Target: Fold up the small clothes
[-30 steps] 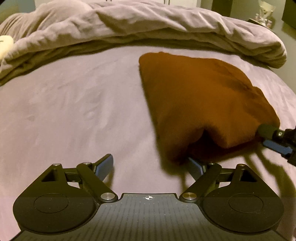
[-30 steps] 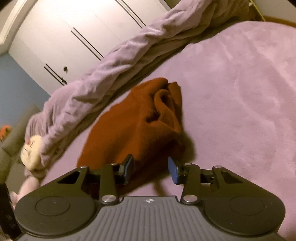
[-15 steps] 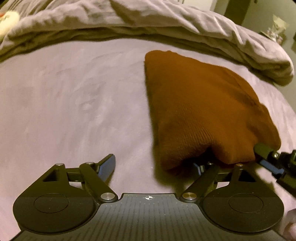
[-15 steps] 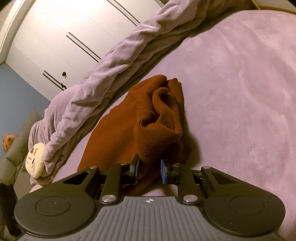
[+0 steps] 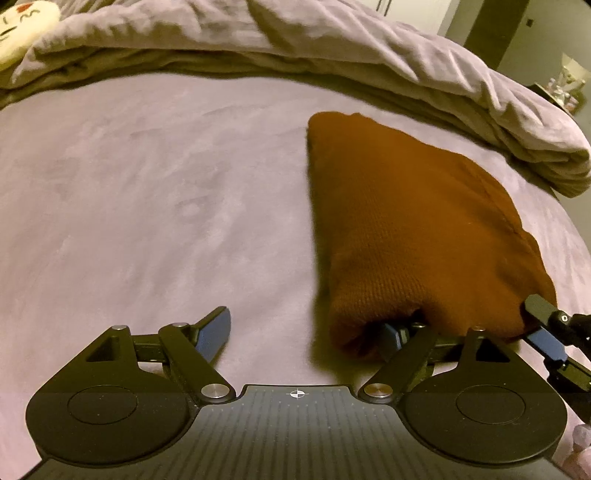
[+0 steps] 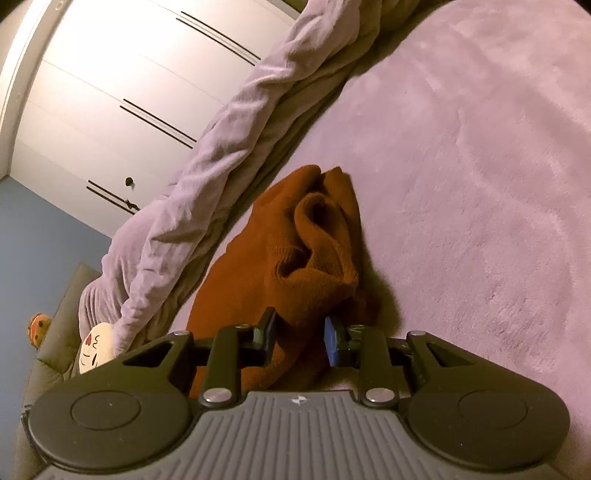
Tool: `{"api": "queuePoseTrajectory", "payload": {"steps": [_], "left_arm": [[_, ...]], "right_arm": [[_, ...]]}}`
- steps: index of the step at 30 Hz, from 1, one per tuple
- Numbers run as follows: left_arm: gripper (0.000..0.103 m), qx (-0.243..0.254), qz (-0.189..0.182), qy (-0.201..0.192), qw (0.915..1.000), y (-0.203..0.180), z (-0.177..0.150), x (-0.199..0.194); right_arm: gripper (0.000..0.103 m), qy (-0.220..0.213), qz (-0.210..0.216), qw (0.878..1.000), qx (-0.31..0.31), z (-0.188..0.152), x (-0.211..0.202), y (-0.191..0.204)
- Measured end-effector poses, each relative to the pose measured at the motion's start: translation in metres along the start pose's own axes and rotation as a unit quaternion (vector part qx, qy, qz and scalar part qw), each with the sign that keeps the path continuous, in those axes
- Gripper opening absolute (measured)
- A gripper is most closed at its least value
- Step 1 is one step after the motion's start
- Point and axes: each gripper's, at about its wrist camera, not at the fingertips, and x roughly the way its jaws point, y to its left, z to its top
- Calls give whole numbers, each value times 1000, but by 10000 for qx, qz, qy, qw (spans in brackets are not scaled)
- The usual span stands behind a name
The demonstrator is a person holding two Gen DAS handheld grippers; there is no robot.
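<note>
Two grippers work nearest the cameras. The left gripper [image 5: 306, 332] stands spread wide, its right finger tucked under the near end of the one brown knitted garment [image 5: 413, 229]. The right gripper [image 6: 300, 334], whose jaws have just been opening slightly, pinches a fold of it. The garment lies on the purple bed [image 5: 147, 192], right of centre. Farther off lie one rumpled duvet [image 5: 332, 40] and one plush toy [image 5: 22, 26].

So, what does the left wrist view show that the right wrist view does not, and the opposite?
Only the left wrist view shows the wide-open left gripper, one finger tucked under the sweater's edge, and the right gripper's tips from the side. Only the right wrist view shows the white wardrobe, the sweater's open folds, and the right gripper closed on its edge. Both show the brown sweater, the purple sheet, the bunched duvet and a plush toy.
</note>
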Motion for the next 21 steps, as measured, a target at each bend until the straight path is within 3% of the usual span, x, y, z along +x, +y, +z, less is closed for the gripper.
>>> {"api": "queuePoseTrajectory", "payload": {"steps": [7,10,13,17,21], "left_arm": [[90,149,70,-6,9999,3,-2,10],[81,225,-13,-63,9997,4,-2,6],[72,395,-63,-160,9991,3,-3,0],[72,341,-127,-154,9992,11,-2,-1],[74,370,-52,-81,9993,12,-7,2]], "right_arm": [[29,175,-99,9994,-281,3,19,13],[23,221,-230,9984,-464,1,30,16],[15,-7,-322,9962,-810,-1,25,24],[14,-442,-281,9931,-1049,2,5,33],[14,-249,-650,9902,-1210,1,15,24]]}}
